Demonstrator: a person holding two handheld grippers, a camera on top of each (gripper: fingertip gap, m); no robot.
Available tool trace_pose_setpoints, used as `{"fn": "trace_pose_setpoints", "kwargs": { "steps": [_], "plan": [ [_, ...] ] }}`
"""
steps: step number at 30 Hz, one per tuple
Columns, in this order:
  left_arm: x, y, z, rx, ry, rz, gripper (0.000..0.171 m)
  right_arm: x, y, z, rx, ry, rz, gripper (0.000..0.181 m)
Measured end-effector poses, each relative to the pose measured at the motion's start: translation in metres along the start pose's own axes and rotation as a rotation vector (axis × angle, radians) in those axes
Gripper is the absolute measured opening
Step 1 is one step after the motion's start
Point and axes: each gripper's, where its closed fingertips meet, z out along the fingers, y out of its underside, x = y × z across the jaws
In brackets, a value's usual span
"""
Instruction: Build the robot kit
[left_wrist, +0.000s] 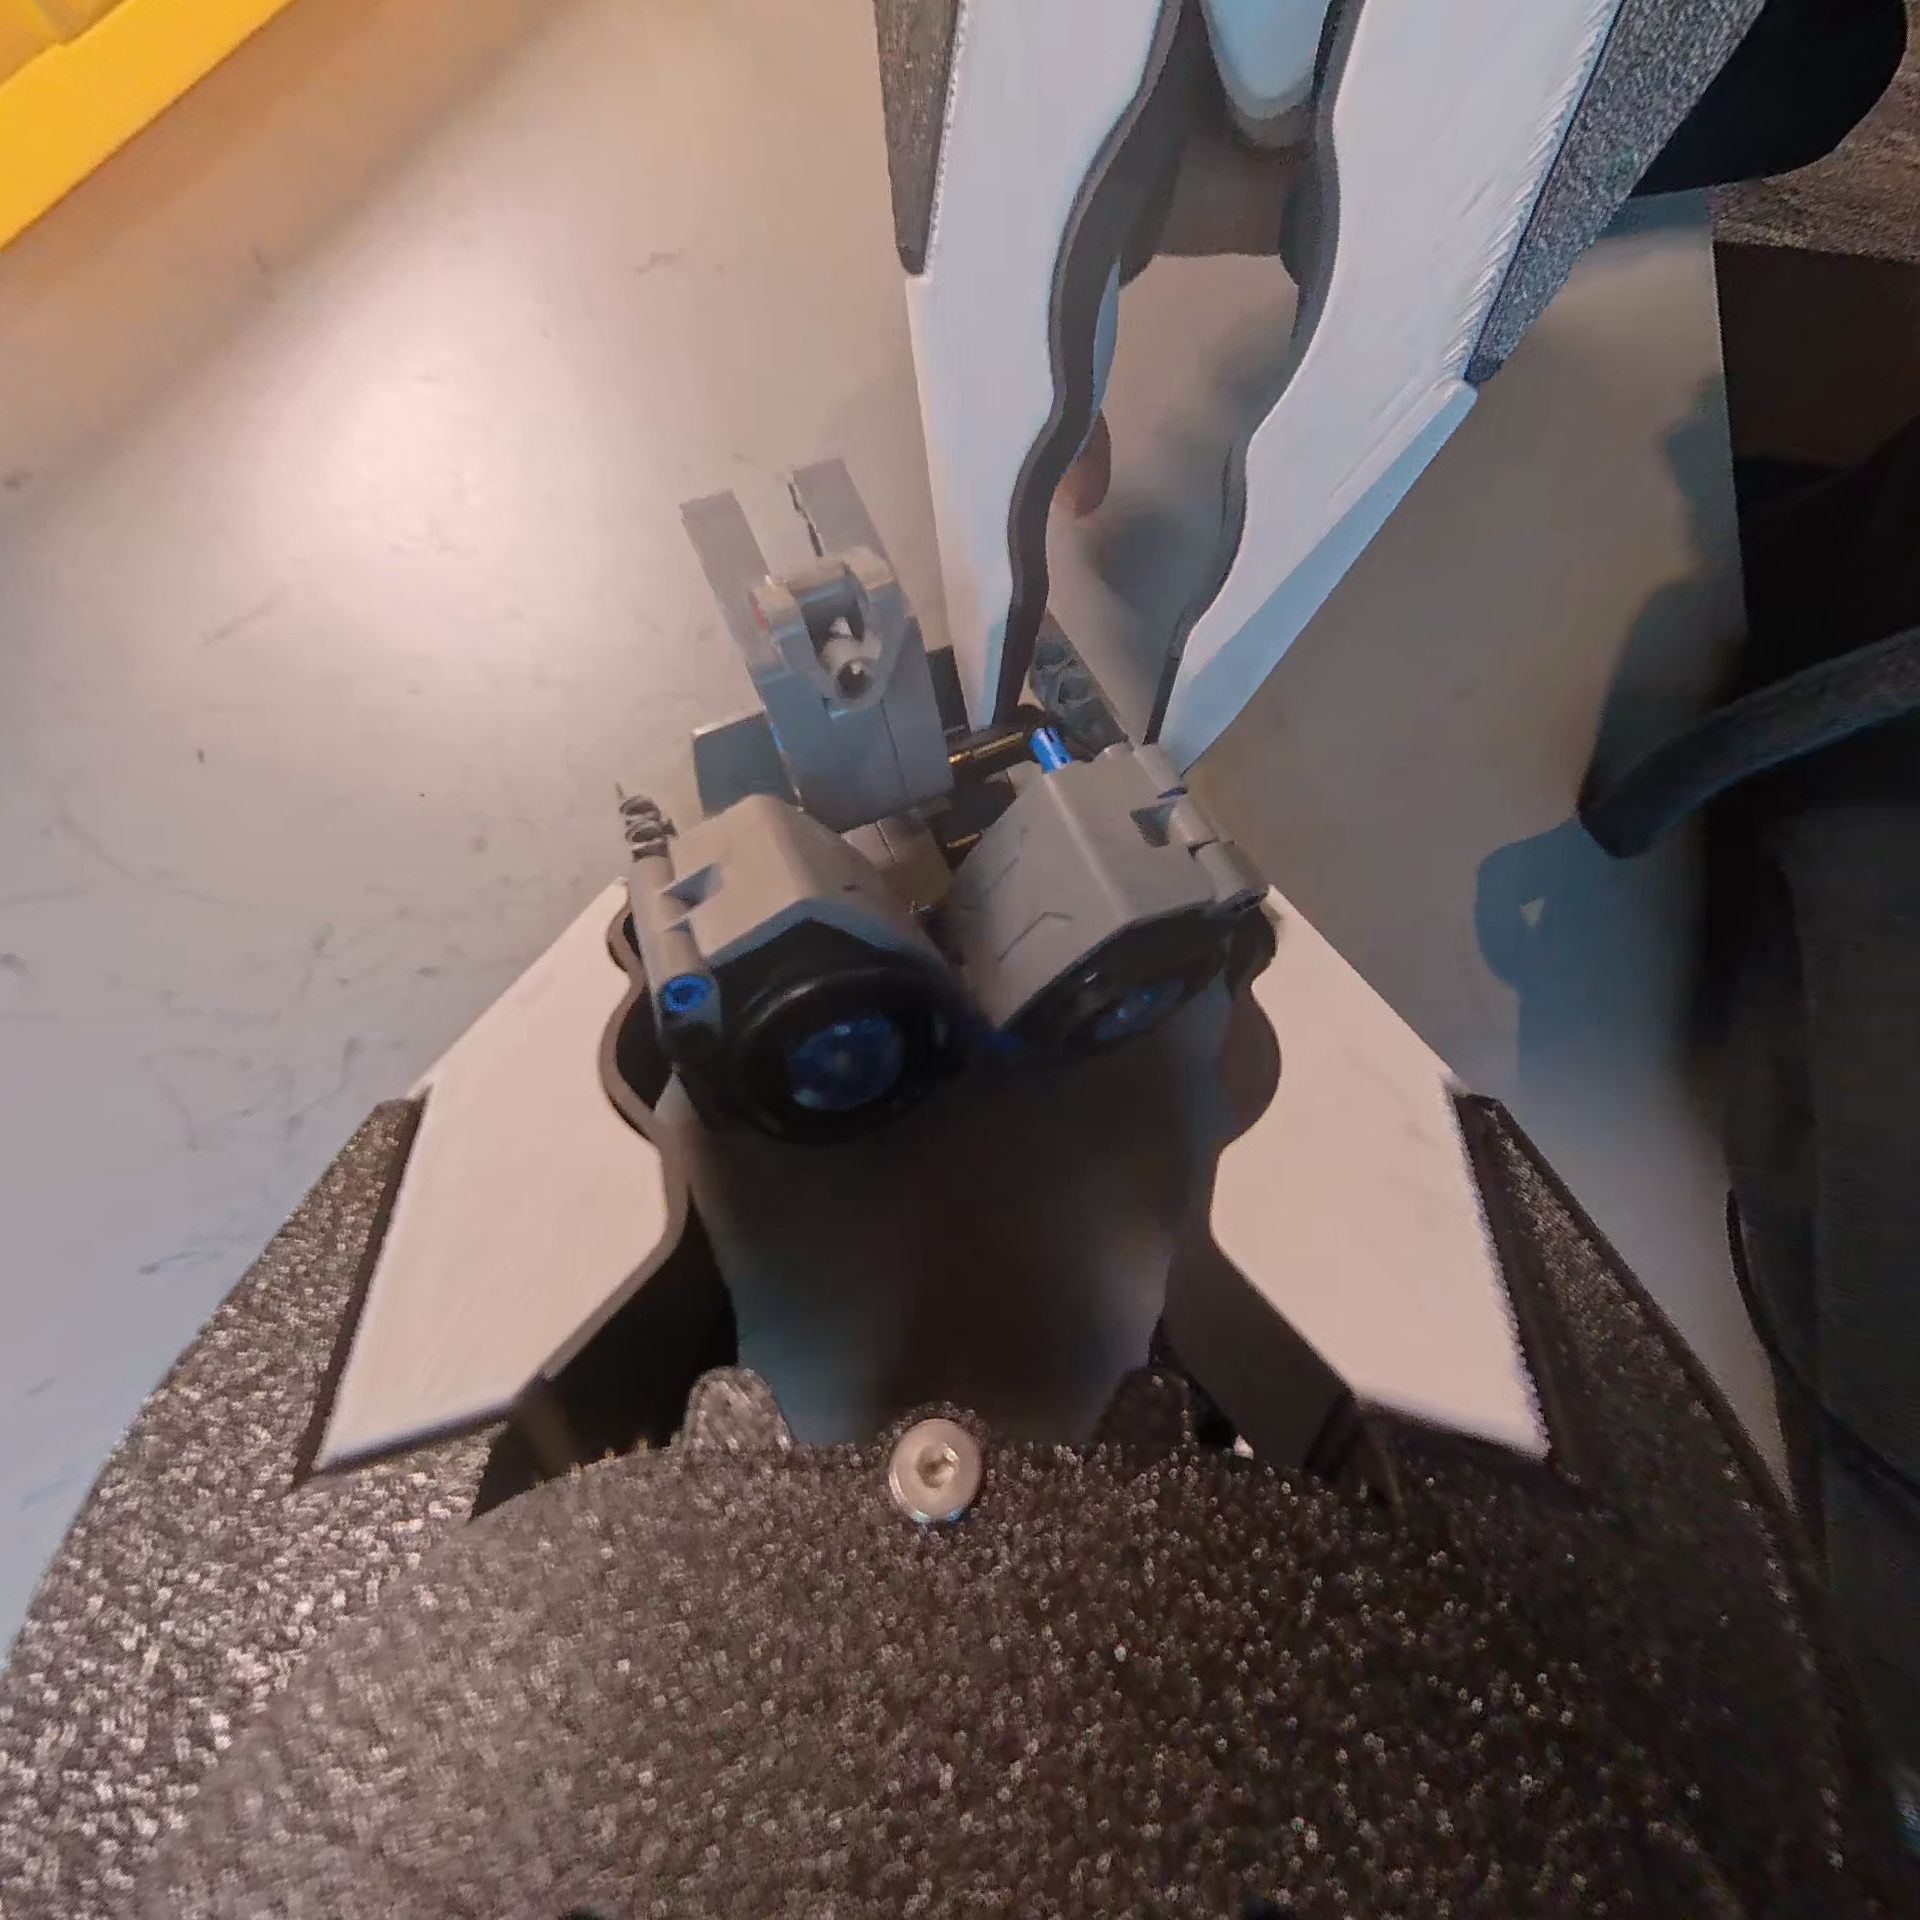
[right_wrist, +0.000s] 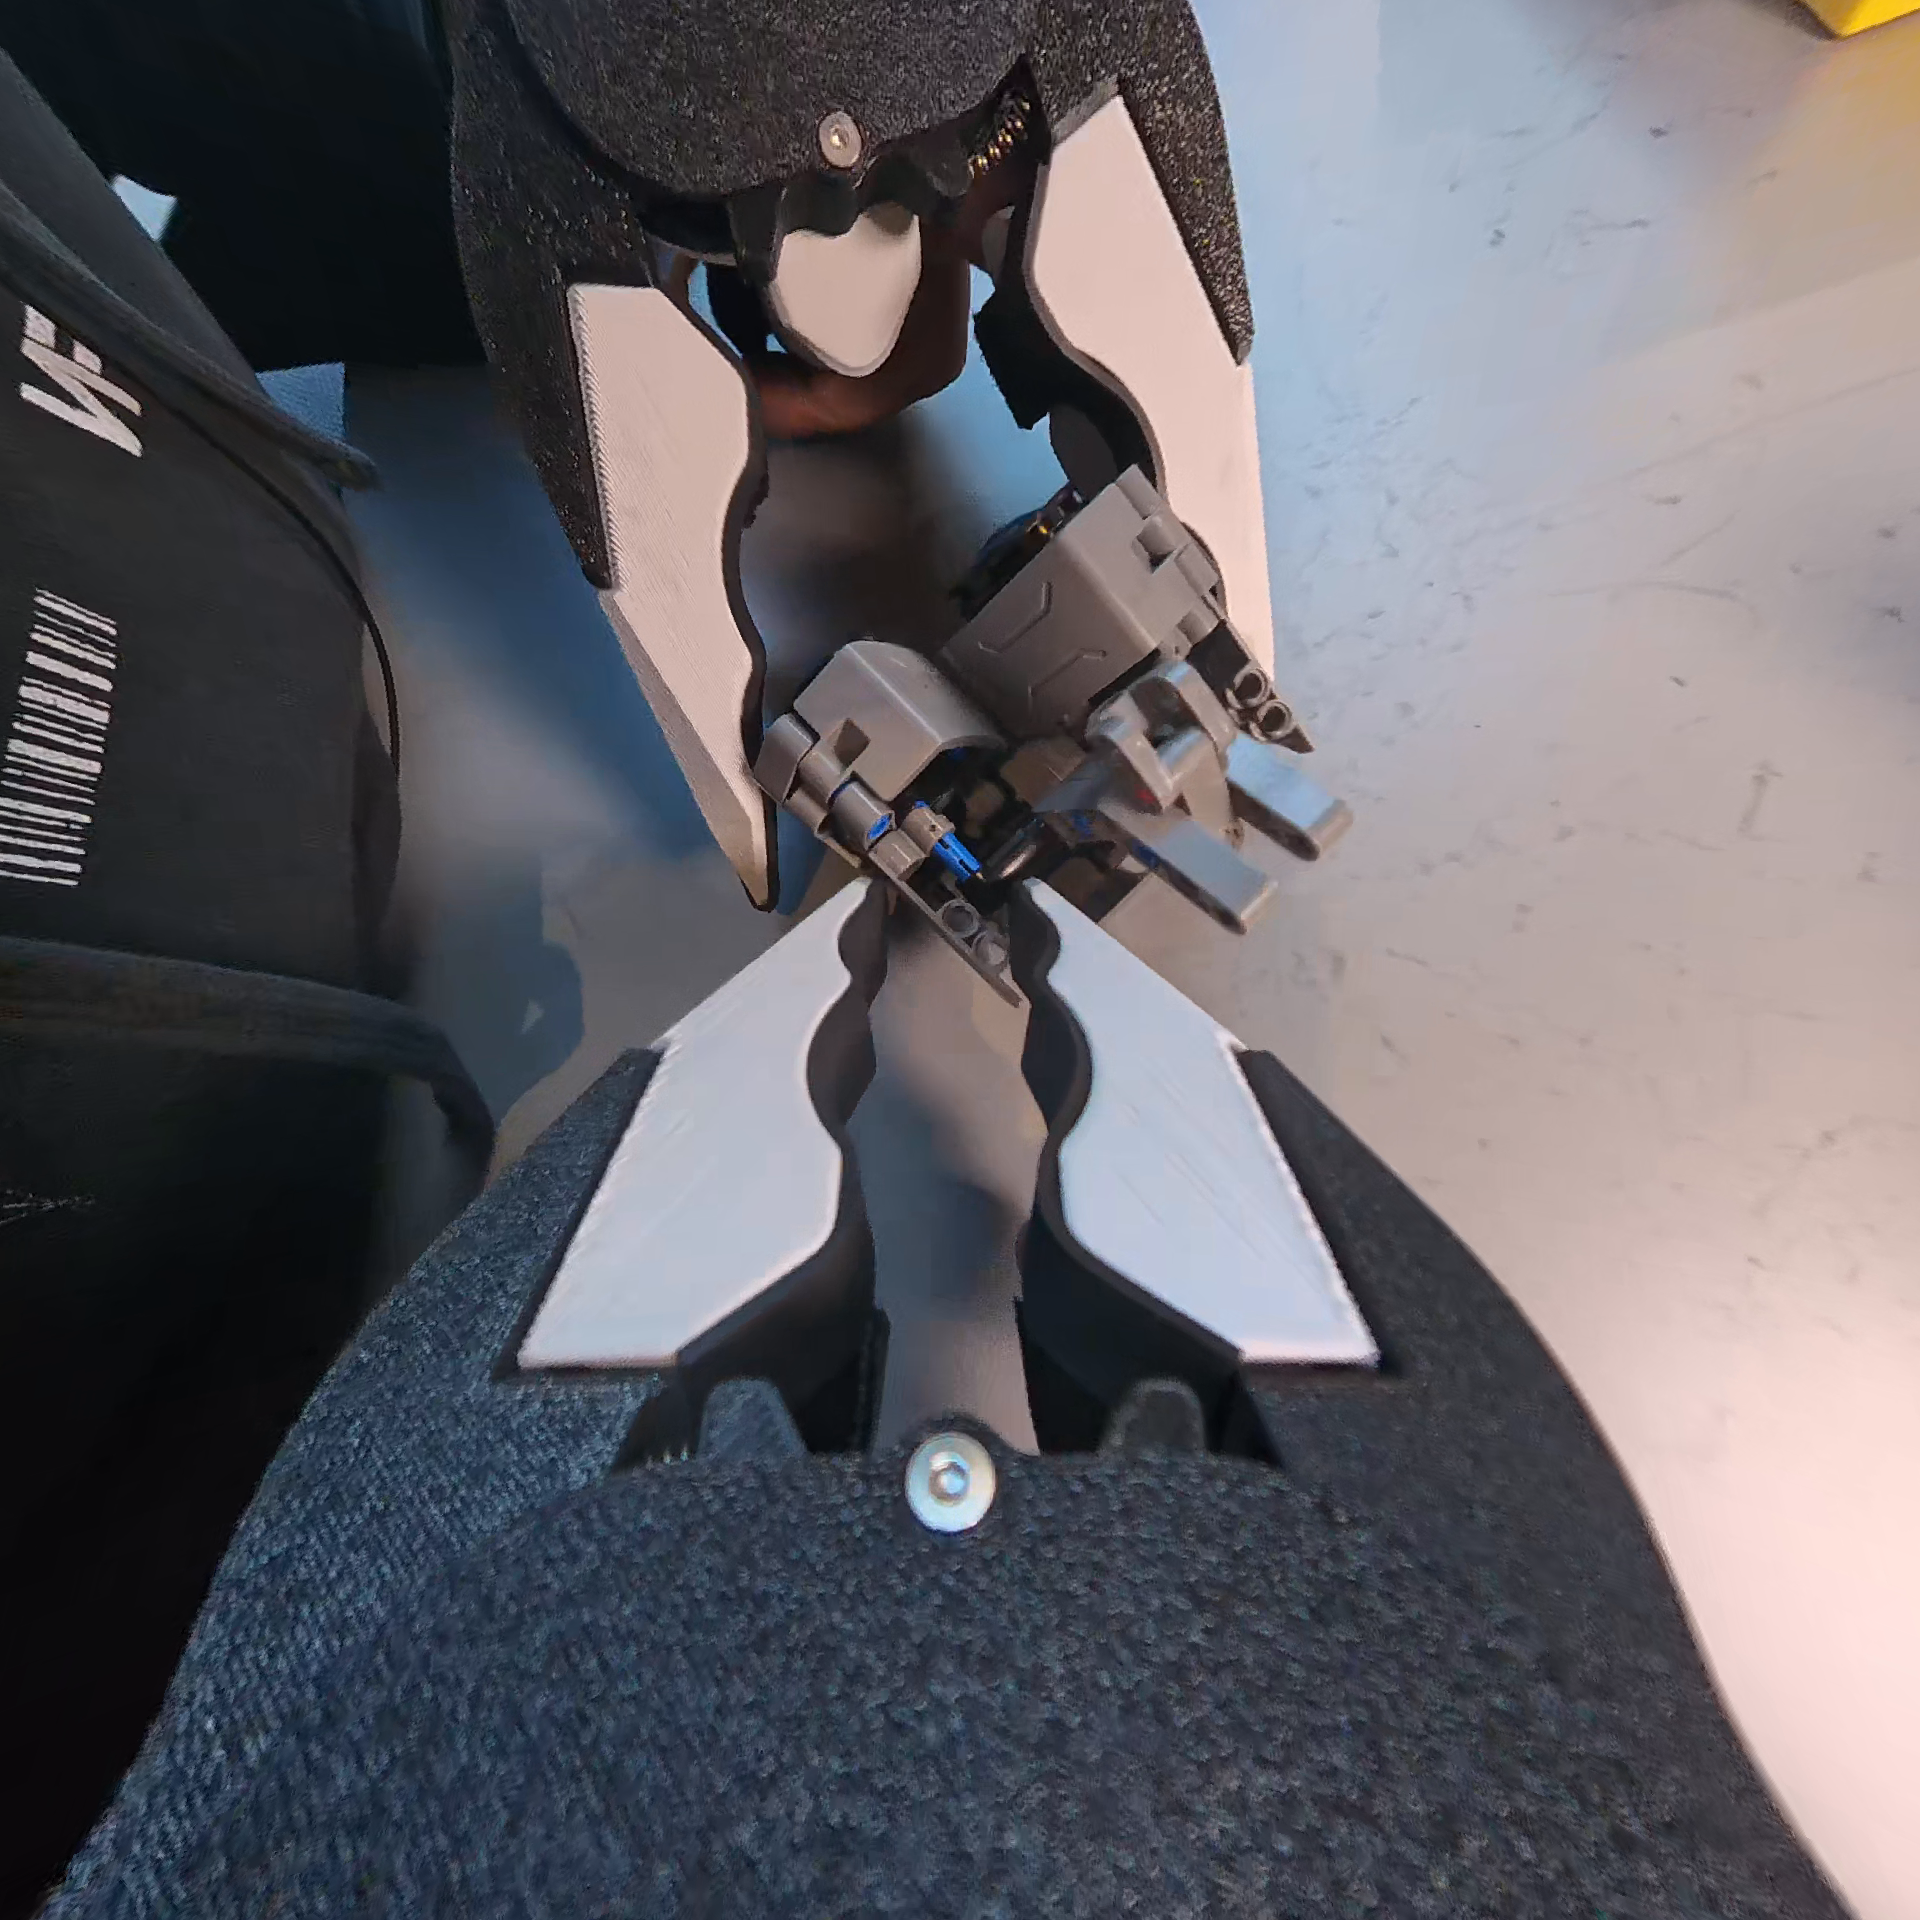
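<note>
A grey building-brick model with two round pods with blue centres and two flat prongs is held above the pale table. My left gripper is shut on the model, one finger on each pod's outer side. It also shows in the right wrist view, coming from the top around the model. My right gripper is closed on a dark grey holed beam that sticks out of the model. In the left wrist view the right gripper comes from the top, its tips at the model's far side.
A yellow object lies at the table's far corner and also shows in the right wrist view. A black bag with white print stands beyond the table edge, dark fabric in the left wrist view. The table is scuffed. Only a small space, under 4 cm, lies between the two pairs of fingers.
</note>
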Motion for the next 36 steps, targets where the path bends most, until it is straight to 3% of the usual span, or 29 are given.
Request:
{"fn": "trace_pose_setpoints", "kwargs": {
  "steps": [4,12,15,17,23,36],
  "plan": [
    [-0.003,0.0,0.001,-0.002,-0.027,-0.003,0.107,0.003,-0.002,-0.004,0.011,0.013,-0.008,0.023],
    [-0.009,-0.003,0.001,0.007,-0.079,-0.034,0.107,0.006,0.002,-0.004,0.072,-0.179,0.34,0.024],
    [-0.01,-0.002,0.001,0.004,-0.095,-0.023,0.107,0.002,-0.01,-0.012,0.146,-0.339,0.462,0.037],
    [-0.009,-0.002,0.001,0.0,-0.09,-0.022,0.106,0.008,-0.005,-0.008,0.125,-0.336,0.454,0.022],
    [-0.014,0.0,-0.001,0.002,-0.102,-0.055,0.107,0.016,-0.014,-0.009,0.169,-0.32,0.463,0.012],
    [-0.019,0.002,-0.003,0.001,-0.124,-0.075,0.103,0.019,-0.022,-0.009,0.057,0.045,-0.054,0.007]
  ]
}}
